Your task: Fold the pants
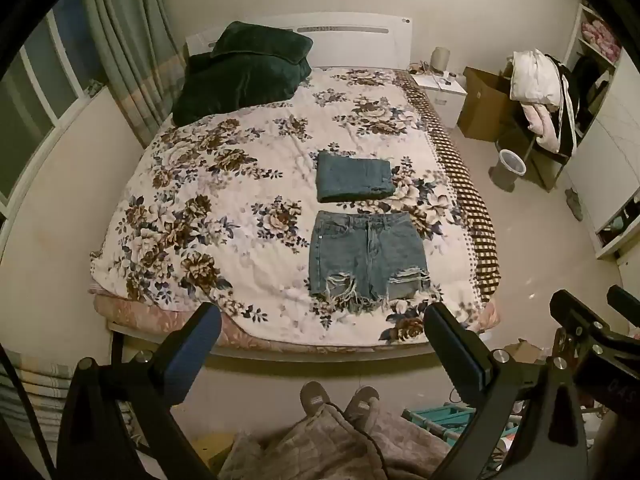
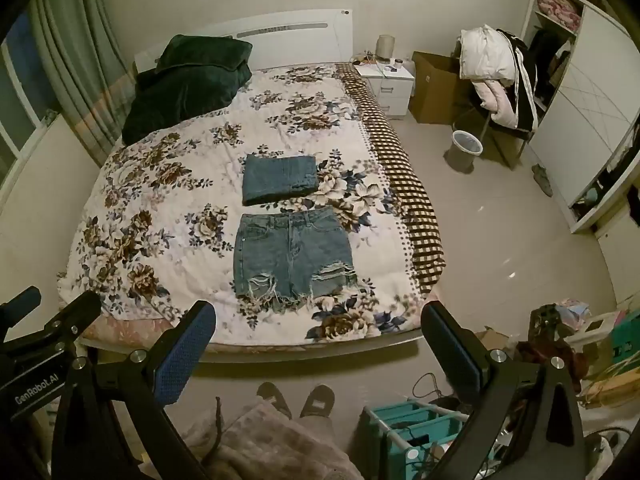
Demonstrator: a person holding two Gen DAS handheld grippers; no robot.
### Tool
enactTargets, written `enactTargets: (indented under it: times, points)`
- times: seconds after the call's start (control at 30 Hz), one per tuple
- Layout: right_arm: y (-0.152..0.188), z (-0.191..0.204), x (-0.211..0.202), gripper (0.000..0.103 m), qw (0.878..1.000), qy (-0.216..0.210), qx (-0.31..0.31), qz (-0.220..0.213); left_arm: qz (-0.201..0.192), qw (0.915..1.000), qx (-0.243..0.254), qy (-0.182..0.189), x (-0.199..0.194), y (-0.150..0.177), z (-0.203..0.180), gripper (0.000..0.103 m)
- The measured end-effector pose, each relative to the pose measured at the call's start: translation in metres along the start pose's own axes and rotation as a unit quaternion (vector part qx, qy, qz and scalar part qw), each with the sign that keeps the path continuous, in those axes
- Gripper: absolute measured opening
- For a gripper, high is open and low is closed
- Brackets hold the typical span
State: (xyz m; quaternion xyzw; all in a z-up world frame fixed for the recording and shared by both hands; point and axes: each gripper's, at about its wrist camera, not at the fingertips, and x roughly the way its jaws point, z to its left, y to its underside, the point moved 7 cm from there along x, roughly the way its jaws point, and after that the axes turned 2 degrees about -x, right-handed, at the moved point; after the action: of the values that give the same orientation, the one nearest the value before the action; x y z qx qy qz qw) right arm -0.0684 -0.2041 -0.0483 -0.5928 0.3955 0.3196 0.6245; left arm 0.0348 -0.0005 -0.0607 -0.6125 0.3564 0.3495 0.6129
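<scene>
A pair of frayed denim shorts lies flat on the floral bedspread near the foot of the bed, waistband away from me; it also shows in the right wrist view. Just beyond it lies a folded denim garment, also in the right wrist view. My left gripper is open and empty, held above the floor before the foot of the bed. My right gripper is open and empty beside it, and it shows at the right edge of the left wrist view.
Dark green pillows lie at the head of the bed. A nightstand, cardboard box, clothes-laden chair, bin and wardrobe stand to the right. My slippered feet and a teal rack are below.
</scene>
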Motion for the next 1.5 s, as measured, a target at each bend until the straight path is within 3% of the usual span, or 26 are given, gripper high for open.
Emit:
enactTargets:
  times: [1.13, 1.4, 1.5]
  points:
    - [-0.008, -0.001, 0.001, 0.103, 1.0, -0.005, 0.001, -0.001, 0.002, 1.0, -0.002, 0.001, 0.0, 0.001, 0.001, 0.103]
    - [-0.008, 0.0, 0.0, 0.103, 1.0, -0.005, 0.0, 0.001, 0.01, 0.9999, -0.003, 0.004, -0.003, -0.024, -0.016, 0.103]
    - [-0.007, 0.0, 0.002, 0.103, 1.0, -0.005, -0.001, 0.002, 0.008, 0.9999, -0.004, 0.006, 0.003, -0.013, -0.013, 0.103]
